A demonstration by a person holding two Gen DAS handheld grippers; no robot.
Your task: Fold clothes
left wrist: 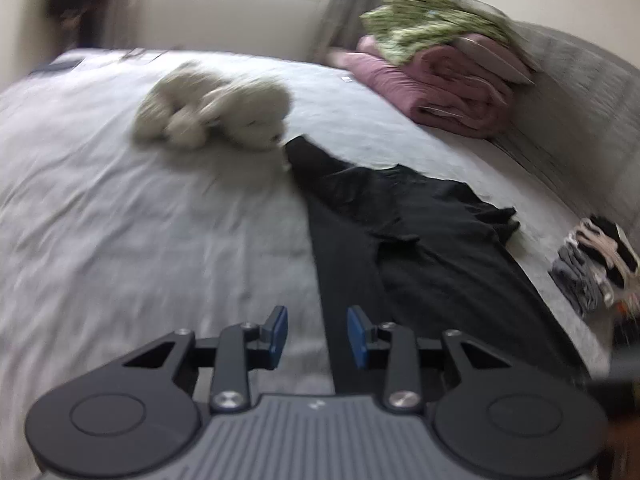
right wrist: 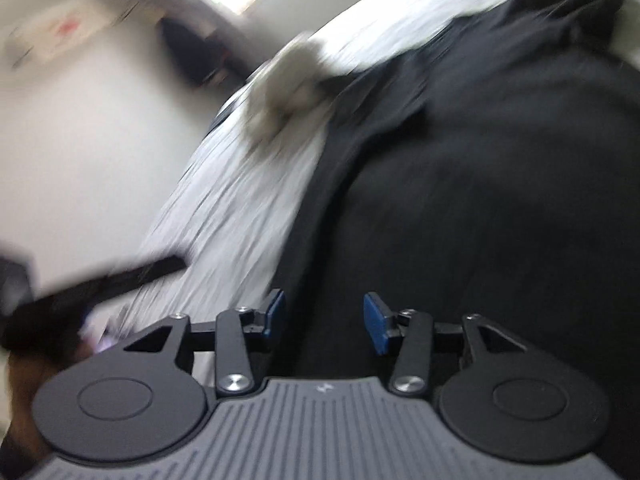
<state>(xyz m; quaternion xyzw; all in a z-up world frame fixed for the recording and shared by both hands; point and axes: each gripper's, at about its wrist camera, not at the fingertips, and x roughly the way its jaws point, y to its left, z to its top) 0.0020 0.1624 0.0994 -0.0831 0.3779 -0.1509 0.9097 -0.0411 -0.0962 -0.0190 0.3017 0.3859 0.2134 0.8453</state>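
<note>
I had the left gripper [left wrist: 317,334] hovering low over the pale grey quilted bed [left wrist: 120,220], its jaws spread apart with nothing between them, straddling the long edge of the black soft cloth garment [left wrist: 420,240]. In the left wrist view a fluffy cream plush toy [left wrist: 212,108] lay at about 11 o'clock, its end touching or nearly touching the garment's far tip. The garment itself ran from 12 o'clock down to 5 o'clock, partly doubled over, with rumpled layers near its middle. A stack of folded pink blankets topped with green patterned cloth [left wrist: 440,68] sat at 1 o'clock, and a small pile of mixed grey, black and cream clothes [left wrist: 596,264] at 3 o'clock.

The right gripper [right wrist: 324,318] was also released and empty, over the garment [right wrist: 480,200], with the toy [right wrist: 288,88] at 11 o'clock.

Both views were smeared by motion, so I judged the main risk as closing on a misjudged spot: pinching the quilt along with the cloth, or catching only one layer, would drag the fold crooked. Pulling the far tip could also snag the toy.
</note>
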